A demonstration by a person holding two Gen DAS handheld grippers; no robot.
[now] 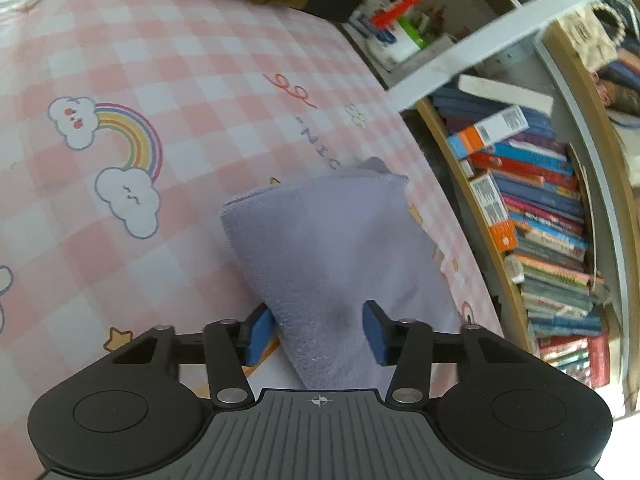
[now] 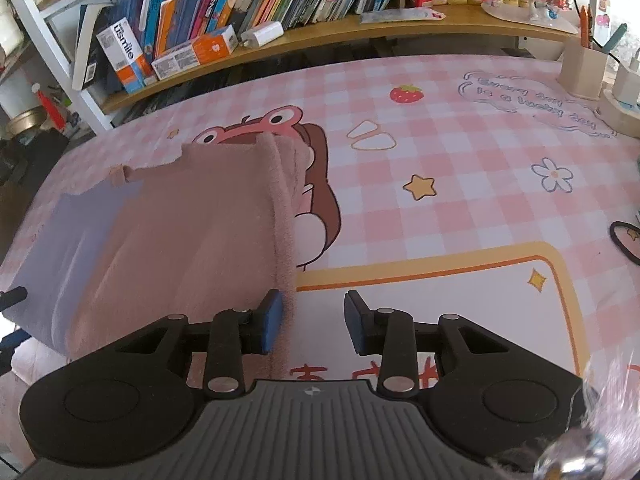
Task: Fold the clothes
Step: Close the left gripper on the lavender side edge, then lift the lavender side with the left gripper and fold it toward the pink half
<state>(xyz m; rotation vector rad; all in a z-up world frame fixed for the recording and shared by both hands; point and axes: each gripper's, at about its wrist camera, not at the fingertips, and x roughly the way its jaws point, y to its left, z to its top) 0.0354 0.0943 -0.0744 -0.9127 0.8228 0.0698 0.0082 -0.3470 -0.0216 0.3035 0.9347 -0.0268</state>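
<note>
Left wrist view: the left gripper [image 1: 319,330] is seen with its two blue pads [image 1: 259,334] spread apart, and a fold of the lavender cloth [image 1: 332,248] rises between them. The left pad lies against the cloth's edge, while a gap shows at the right pad, so the cloth is not clenched; whether it is lightly held cannot be told. The cloth lies on the pink checked tablecloth [image 1: 192,92], towards its right edge, near the gripper. One printed rainbow [image 1: 132,136] with two clouds is seen on the tablecloth to the left. Many stacked books [image 1: 552,216] are seen on the right.

In the right wrist view, the right gripper [image 2: 314,320] is held released, nothing lying between its pads. Its left pad [image 2: 272,318] touches the near right edge of one pink cloth [image 2: 200,220], which lies partly over the lavender cloth at the left. Two cloths are counted in all. One strawberry [image 2: 407,93], one flower [image 2: 554,175] and one printed star [image 2: 419,186] are seen beyond.
</note>
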